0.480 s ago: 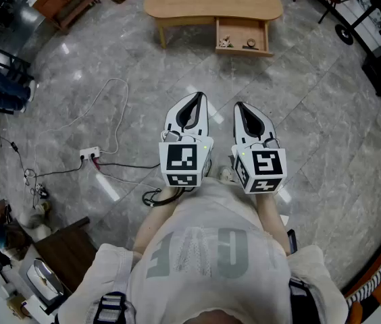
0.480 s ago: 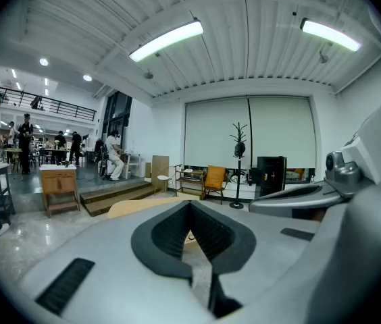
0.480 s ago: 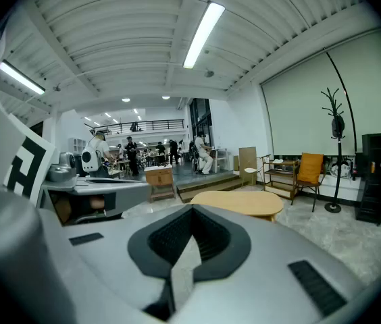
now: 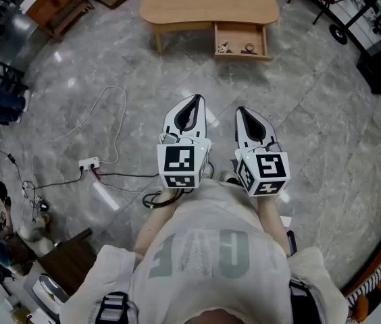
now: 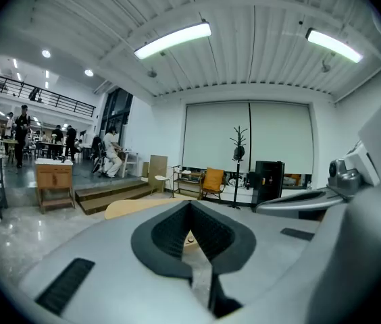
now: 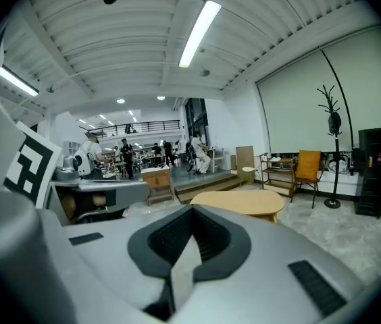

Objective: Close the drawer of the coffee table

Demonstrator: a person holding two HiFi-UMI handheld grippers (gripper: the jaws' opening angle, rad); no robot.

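Progress: We judge the closing has not begun; all of it lies ahead.
Drawer: The shallow light wooden drawer stands pulled out from the pale wooden kidney-shaped coffee table, well apart from us across the grey marbled floor.
Left gripper: Our white left gripper has its jaws pressed together on nothing.
Right gripper: Our white right gripper is likewise closed and empty.
What is left: Reach the table, then push the drawer front in.
Counts: One table, one drawer, two grippers, one white power strip; at least two small things in the drawer, too small to name.

Large faded letters on the person's shirt cannot be read.
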